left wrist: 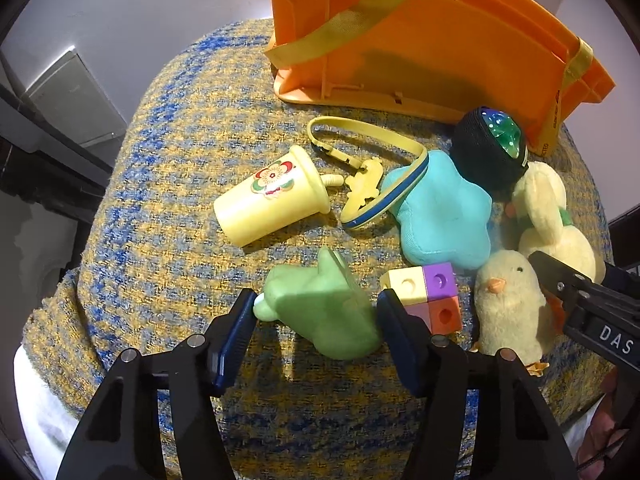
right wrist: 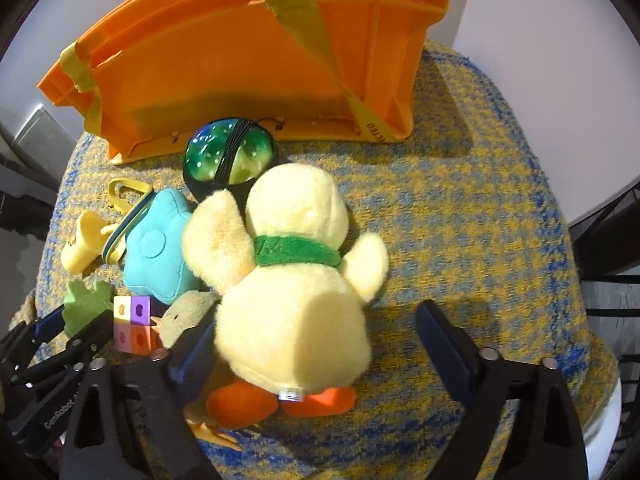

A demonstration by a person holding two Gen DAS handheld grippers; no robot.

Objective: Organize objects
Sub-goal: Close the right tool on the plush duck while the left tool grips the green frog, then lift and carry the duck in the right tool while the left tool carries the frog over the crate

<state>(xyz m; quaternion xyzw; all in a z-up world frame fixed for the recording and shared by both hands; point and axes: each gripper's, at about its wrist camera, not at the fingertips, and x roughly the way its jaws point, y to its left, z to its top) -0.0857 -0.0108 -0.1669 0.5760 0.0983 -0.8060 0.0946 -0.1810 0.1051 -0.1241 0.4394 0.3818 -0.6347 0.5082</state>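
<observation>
I have the toys lying loose on a woven yellow-and-blue cloth (left wrist: pixel 168 184), with the orange crate (left wrist: pixel 420 40) standing at the far edge, presumably where they all belong. Farthest left is a yellow cup (left wrist: pixel 272 196) tipped on its side, and near it a green toy (left wrist: pixel 320 308) that my left gripper (left wrist: pixel 316 308) straddles, jaws spread to either side and not yet squeezing it, I judge. Just right of that sit the coloured blocks (left wrist: pixel 430 294), a teal star cushion (left wrist: pixel 440 216) and a small chick (left wrist: pixel 508 304). Right again, my right gripper (right wrist: pixel 316 344) has its jaws wide apart around the back of the big plush duck (right wrist: pixel 296 288), which lies face down; the left finger is against it, the right one clear. Behind the duck a dark ball (right wrist: pixel 228 156) rests beside the crate.
</observation>
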